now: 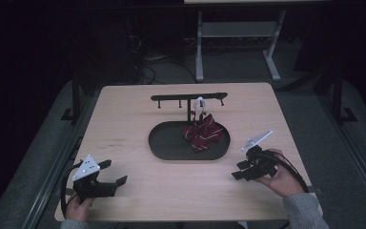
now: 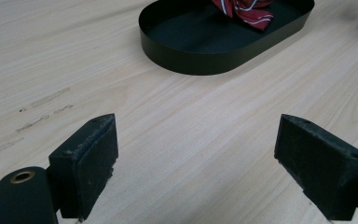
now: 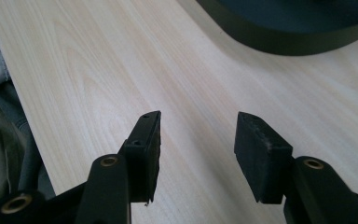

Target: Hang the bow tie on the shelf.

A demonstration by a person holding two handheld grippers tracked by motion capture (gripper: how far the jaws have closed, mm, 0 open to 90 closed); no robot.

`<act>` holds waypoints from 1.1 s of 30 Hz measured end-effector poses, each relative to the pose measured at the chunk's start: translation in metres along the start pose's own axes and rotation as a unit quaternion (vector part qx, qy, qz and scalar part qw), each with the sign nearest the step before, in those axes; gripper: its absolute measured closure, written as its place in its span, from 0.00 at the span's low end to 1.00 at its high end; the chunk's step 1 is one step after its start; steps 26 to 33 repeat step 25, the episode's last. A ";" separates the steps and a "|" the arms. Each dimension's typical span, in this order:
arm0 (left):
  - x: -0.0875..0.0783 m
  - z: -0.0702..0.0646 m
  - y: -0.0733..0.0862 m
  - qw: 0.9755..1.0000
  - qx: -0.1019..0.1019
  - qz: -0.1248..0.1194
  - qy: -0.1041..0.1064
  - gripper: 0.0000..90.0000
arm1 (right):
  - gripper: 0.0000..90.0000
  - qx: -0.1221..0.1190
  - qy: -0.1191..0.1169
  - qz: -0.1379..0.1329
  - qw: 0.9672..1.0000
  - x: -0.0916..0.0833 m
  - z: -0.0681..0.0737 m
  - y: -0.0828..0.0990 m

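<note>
From the high view I read the striped bow tie (image 1: 202, 131), lying in the right half of the black tray (image 1: 164, 143), at about ten o'clock from my nearer, empty, open right gripper (image 1: 242, 170); left gripper (image 1: 116, 172) likewise open.

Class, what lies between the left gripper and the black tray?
Bare wooden table separates the left gripper from the black tray, as the left gripper view shows.

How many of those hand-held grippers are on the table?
2: the left gripper near the table's front-left corner, the right gripper at front right beside the black tray. Both have open jaws.
</note>
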State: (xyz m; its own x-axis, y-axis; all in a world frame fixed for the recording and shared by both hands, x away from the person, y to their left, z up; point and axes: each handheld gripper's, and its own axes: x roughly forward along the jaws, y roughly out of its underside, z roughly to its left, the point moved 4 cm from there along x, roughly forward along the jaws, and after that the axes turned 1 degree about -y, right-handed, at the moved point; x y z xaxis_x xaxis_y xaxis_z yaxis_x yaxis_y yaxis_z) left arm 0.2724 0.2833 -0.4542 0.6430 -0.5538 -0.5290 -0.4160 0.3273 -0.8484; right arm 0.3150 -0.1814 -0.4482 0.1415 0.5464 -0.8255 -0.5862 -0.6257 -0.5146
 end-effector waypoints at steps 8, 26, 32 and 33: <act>0.000 0.000 0.000 1.000 0.004 0.004 0.000 0.15 | 0.55 0.003 0.000 -0.005 1.000 0.001 0.005 0.011; 0.002 -0.001 -0.001 1.000 0.010 0.005 0.002 0.15 | 0.52 0.017 0.010 -0.035 0.999 0.006 0.019 0.037; 0.002 -0.001 -0.001 1.000 0.010 0.005 0.002 0.15 | 0.52 0.017 0.010 -0.035 0.999 0.006 0.019 0.037; 0.002 -0.001 -0.001 1.000 0.010 0.005 0.002 0.15 | 0.52 0.017 0.010 -0.035 0.999 0.006 0.019 0.037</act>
